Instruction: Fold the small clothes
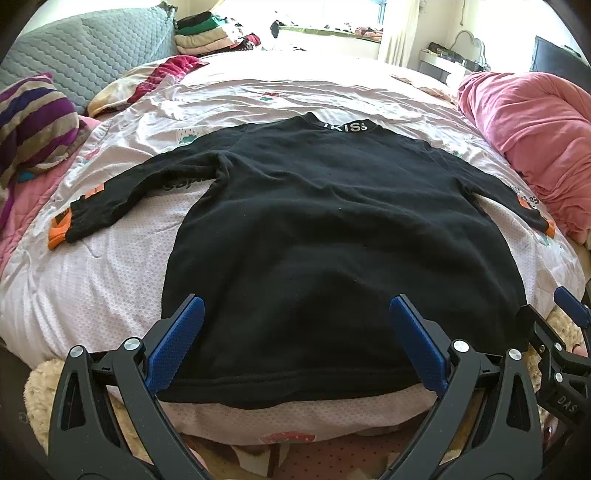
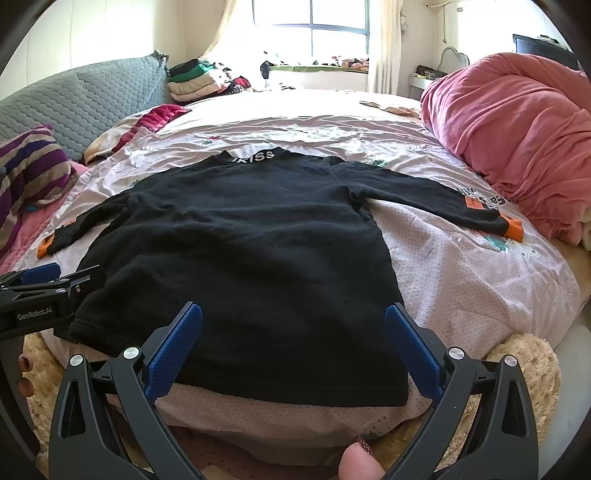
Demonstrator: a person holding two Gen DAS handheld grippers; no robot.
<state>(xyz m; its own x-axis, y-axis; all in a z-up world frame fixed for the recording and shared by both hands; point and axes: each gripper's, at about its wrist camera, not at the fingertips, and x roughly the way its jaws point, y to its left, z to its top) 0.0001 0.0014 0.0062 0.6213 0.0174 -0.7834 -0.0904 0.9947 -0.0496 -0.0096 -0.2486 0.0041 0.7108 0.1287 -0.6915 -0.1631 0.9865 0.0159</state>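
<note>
- Both claws hang released over the near hem of a black sweatshirt (image 1: 314,229): the left gripper (image 1: 297,314) has its blue pads spread wide above the hem's left part, and the right gripper (image 2: 293,317) is spread the same way above the hem's right part. Neither grasps anything.
- Lying flat on the bed, the sweatshirt has its collar toward the far side and both sleeves stretched outward; orange cuffs (image 1: 59,232) end each sleeve.
- Under it lies a pale pink bedsheet (image 2: 461,266) with small printed figures.
- On the right side of the bed sits a bunched pink blanket (image 2: 517,140); at the left a striped purple pillow (image 1: 33,122) leans by a grey quilted headboard (image 2: 85,99).
- Folded clothes (image 2: 195,83) are stacked at the far left corner, near a bright window (image 2: 314,26) with curtains.
- White letters on the collar (image 2: 256,156) read "IKISS"; the left gripper's body seen from the right wrist reads "GenRobot.AI" (image 2: 35,315).
</note>
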